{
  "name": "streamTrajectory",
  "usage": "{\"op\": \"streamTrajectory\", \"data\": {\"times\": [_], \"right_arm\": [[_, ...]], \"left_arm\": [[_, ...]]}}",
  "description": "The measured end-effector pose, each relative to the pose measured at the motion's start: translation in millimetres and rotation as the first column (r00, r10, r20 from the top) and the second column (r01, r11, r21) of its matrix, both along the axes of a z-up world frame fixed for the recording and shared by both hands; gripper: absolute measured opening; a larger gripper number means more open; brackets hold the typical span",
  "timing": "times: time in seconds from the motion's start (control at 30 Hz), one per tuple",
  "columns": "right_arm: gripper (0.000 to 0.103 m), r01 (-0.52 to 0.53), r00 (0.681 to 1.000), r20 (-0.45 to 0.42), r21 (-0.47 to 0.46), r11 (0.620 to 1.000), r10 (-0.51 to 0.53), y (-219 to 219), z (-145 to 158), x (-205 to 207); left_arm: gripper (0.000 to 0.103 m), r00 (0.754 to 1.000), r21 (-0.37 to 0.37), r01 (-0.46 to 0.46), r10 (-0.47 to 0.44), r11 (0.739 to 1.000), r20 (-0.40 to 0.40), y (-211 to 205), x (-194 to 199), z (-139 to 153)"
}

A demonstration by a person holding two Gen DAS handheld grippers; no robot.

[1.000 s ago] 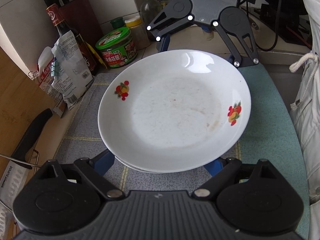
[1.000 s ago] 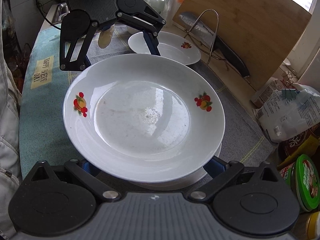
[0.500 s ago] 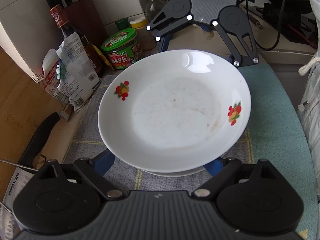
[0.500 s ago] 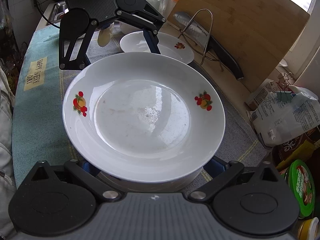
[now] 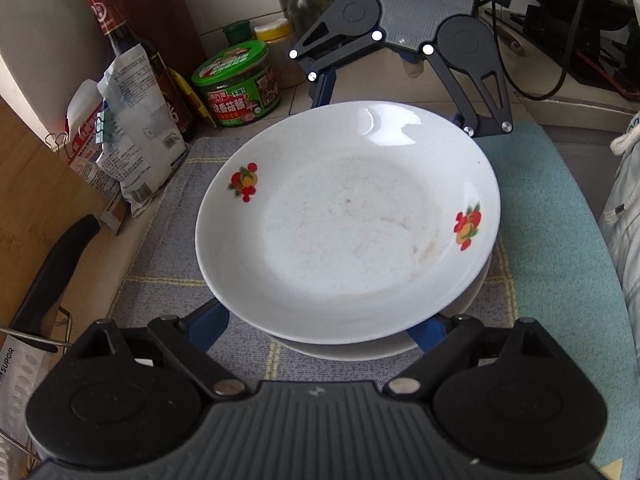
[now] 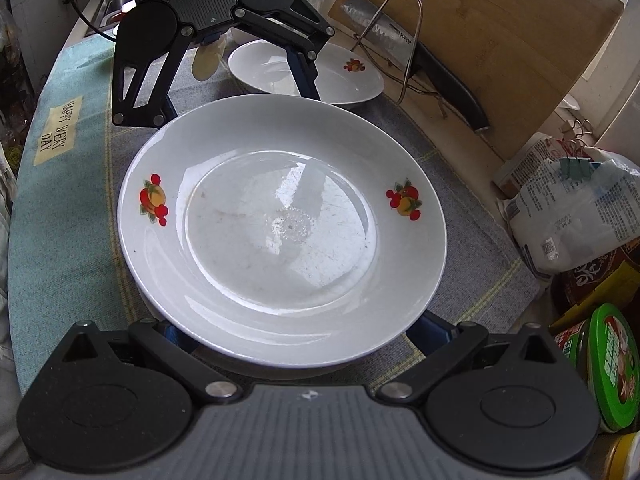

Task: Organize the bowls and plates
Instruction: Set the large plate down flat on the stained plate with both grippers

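Two grippers, left (image 5: 320, 320) and right (image 6: 296, 332), cradle the top plate (image 5: 348, 216) from opposite sides, fingers spread wide under its rim, just above a second plate (image 5: 360, 350) on the mat (image 6: 460, 216); stacking looks nearly done, and next it needs a level lowering, then sliding out.

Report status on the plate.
Left gripper, right gripper: open, tucked under plate from opposite sides. Second plate directly beneath. Nothing blocking.

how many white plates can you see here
3: a round white ceramic plate with fruit prints on top, another white plate stacked under it, and a third white plate beside the knife rack. More may be hidden.
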State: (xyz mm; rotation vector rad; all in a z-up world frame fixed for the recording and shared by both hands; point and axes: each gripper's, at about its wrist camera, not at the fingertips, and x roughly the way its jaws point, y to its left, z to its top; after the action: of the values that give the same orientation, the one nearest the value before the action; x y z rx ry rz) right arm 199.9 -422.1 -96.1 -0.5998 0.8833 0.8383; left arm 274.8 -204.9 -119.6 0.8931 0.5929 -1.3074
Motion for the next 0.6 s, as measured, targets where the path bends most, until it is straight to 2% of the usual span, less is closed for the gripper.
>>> {"op": "streamTrajectory", "data": {"times": [0.6], "right_arm": [[0.103, 0.049, 0.999, -0.02, -0.034, 0.998, -0.05, 5.0, -0.7, 5.8]], "left_arm": [[0.093, 0.999, 0.013, -0.031, 0.031, 0.999, -0.04, -3.9, 5.6, -2.0]]}}
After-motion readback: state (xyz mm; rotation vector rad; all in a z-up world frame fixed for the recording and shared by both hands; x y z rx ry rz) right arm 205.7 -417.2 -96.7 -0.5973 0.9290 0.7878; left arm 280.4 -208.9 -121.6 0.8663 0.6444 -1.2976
